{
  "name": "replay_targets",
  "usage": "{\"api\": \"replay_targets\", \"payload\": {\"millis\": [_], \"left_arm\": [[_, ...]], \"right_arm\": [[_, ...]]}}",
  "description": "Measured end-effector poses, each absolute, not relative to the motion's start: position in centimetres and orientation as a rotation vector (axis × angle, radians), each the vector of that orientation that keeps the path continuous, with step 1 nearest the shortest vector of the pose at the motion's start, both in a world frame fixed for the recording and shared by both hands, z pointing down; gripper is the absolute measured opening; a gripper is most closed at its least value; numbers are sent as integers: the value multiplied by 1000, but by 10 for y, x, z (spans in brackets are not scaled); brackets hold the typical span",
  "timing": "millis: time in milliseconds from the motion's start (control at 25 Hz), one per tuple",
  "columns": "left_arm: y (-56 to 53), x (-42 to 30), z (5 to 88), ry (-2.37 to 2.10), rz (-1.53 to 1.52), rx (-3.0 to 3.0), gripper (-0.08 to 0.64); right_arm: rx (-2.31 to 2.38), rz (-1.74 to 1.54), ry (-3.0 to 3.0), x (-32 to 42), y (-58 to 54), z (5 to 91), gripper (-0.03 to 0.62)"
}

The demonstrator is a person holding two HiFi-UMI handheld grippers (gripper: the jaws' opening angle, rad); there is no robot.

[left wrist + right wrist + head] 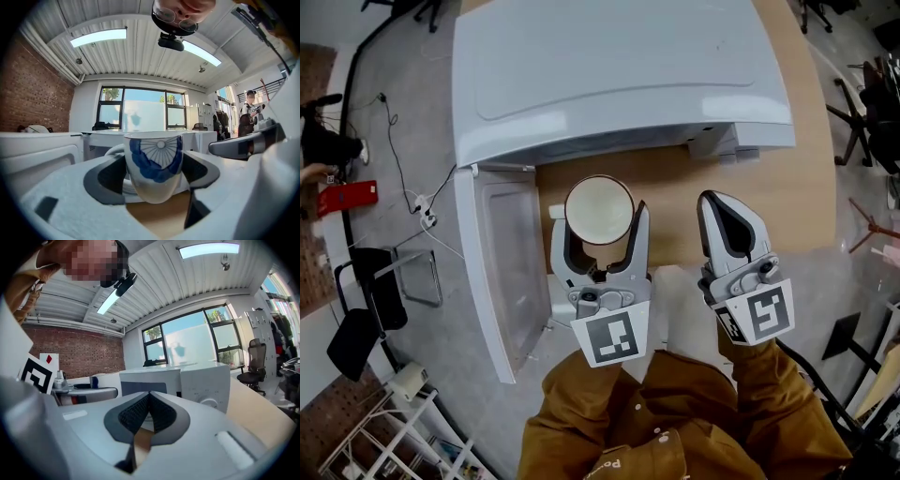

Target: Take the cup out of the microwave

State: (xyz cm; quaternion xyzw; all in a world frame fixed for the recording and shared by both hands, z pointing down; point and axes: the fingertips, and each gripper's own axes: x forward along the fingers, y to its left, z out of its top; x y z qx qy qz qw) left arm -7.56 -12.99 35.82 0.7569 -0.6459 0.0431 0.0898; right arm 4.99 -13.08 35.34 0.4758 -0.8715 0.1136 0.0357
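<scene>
A white cup with a blue pattern sits upright between the jaws of my left gripper, which is shut on it. The cup is held above the wooden table, in front of the white microwave. The microwave's door hangs open to the left of the cup. My right gripper is shut with nothing in it, to the right of the cup and in front of the microwave.
The table's front edge lies near the right gripper's fingers. On the floor at left are cables and a power strip, a black chair and a red object. A wire rack stands at bottom left.
</scene>
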Motion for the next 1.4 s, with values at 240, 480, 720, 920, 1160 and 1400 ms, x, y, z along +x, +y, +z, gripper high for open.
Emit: {"api": "replay_targets", "payload": {"millis": [240,480,720,920,1160,1400], "left_arm": [[-96,-75,321,-1858,134,2293,373],[-79,-73,287,-1835,115,2331,373],[-75,-81,262,-1825,84,2369,373],[-64,-72,247,-1826,99,2422,373],[-53,-62,242,-1813,128,2478,373],[-47,-67,239,-1795,124,2471,374]], "right_arm": [[1471,298,-2705,48,-124,311,5],[1489,242,-2707,44,-117,278,5],[1514,210,-2696,32,-111,255,5],[1522,207,-2703,37,-99,244,5],[1531,182,-2711,48,-93,237,5],[1537,174,-2703,42,-91,229,5]]}}
